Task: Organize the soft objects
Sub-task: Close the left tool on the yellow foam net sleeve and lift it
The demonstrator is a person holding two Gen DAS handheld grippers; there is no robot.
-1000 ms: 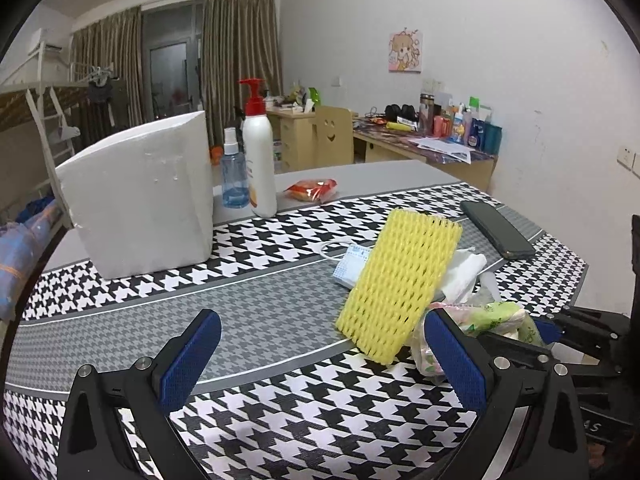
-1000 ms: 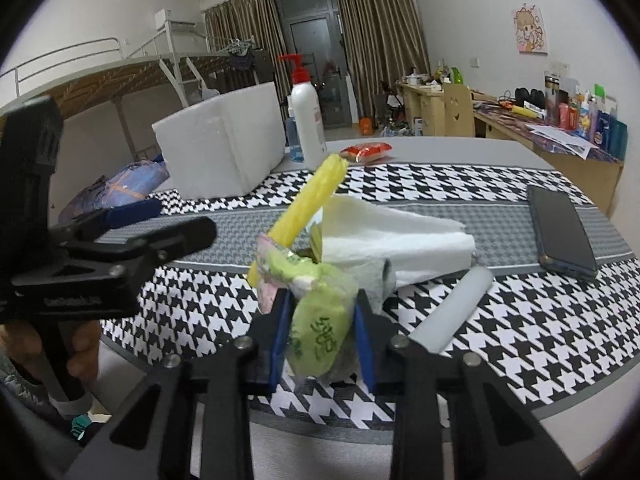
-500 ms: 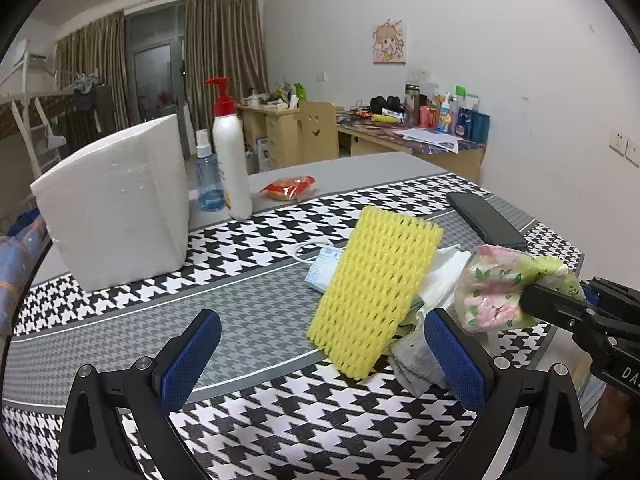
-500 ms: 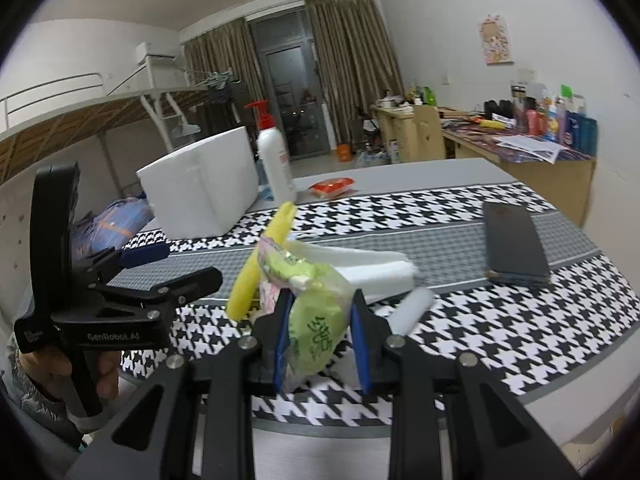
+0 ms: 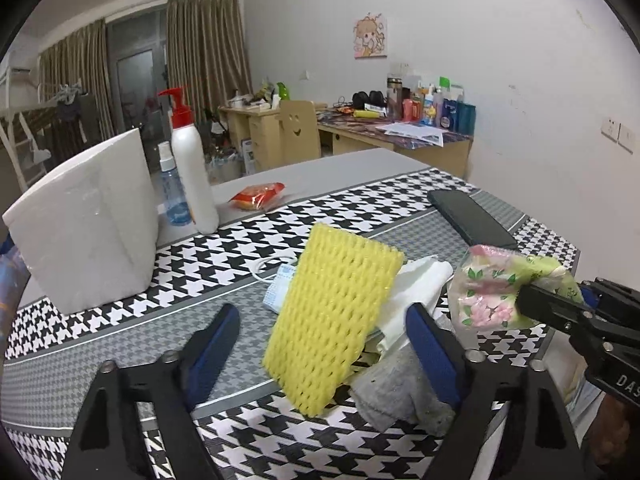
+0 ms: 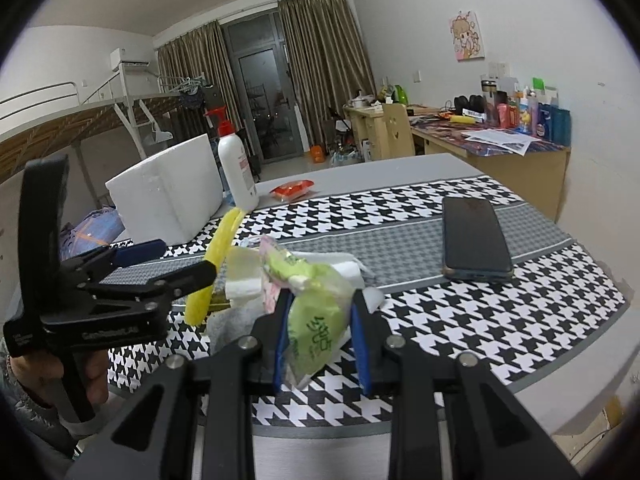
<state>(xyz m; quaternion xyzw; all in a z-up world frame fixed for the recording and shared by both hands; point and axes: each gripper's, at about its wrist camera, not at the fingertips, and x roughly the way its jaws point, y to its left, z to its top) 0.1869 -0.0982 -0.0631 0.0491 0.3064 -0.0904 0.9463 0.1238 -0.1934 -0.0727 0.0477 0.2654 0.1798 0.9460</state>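
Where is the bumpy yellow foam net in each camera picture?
Left wrist view: the yellow foam mesh sheet fills the lower middle, standing tilted and seen face-on, between the left gripper's closing jaws.
Right wrist view: the sheet sits left of centre, seen edge-on as a thin strip.
Shared landmark: the white pump bottle with a red top behind it.

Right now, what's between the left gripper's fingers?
In the left wrist view the yellow foam net stands tilted between the closing jaws of the left gripper, pads not yet on it. Gray cloth lies by the right finger.
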